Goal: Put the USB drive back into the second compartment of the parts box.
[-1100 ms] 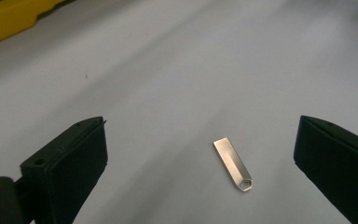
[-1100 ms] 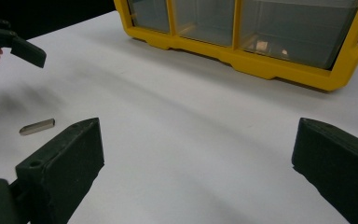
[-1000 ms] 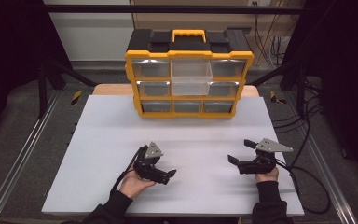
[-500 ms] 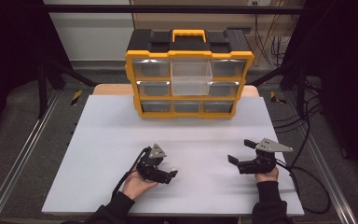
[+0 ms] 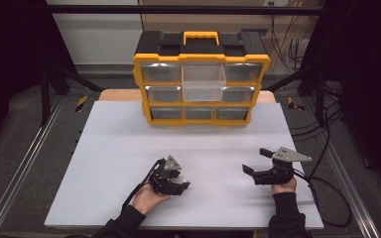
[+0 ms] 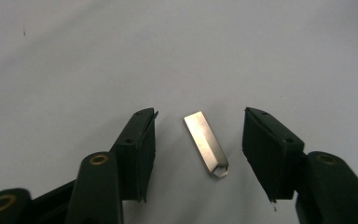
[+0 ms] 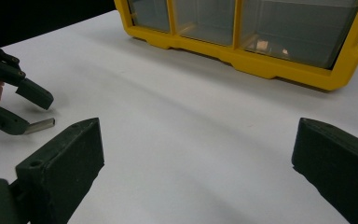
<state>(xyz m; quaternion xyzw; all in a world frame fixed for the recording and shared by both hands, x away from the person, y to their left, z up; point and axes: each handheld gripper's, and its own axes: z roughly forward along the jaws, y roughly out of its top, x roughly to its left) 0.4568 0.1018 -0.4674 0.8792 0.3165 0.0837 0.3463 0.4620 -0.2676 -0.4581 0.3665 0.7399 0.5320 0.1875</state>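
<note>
from the high view, the left gripper (image 5: 178, 186) sits low on the white table (image 5: 119, 148) near the person's edge, held in the left hand (image 5: 148, 199), its jaws aimed toward the middle of the table. the right gripper (image 5: 250, 171) rests well apart from it, in the right hand (image 5: 284, 186), with nothing between its spread jaws. a yellow and black drawer organizer (image 5: 201, 79) stands at the far side of the table. the small thing at the left jaws is too small here to make out.

in the left gripper view, a small flat metal piece (image 6: 205, 143) lies on the table between the two black jaws, tilted, its looped end nearer the camera. the jaws have just been closing, but each pad stands clear of the metal, so nothing is gripped yet.

in the right gripper view, the right gripper (image 7: 198, 156) has its jaws wide open over bare table. the left gripper (image 7: 32, 112) shows far off, the metal piece (image 7: 41, 125) poking out between its jaws. it seems to lie close against the lower one, though the angle leaves that unsure. the organizer's clear drawers (image 7: 303, 28) run along the top.
</note>
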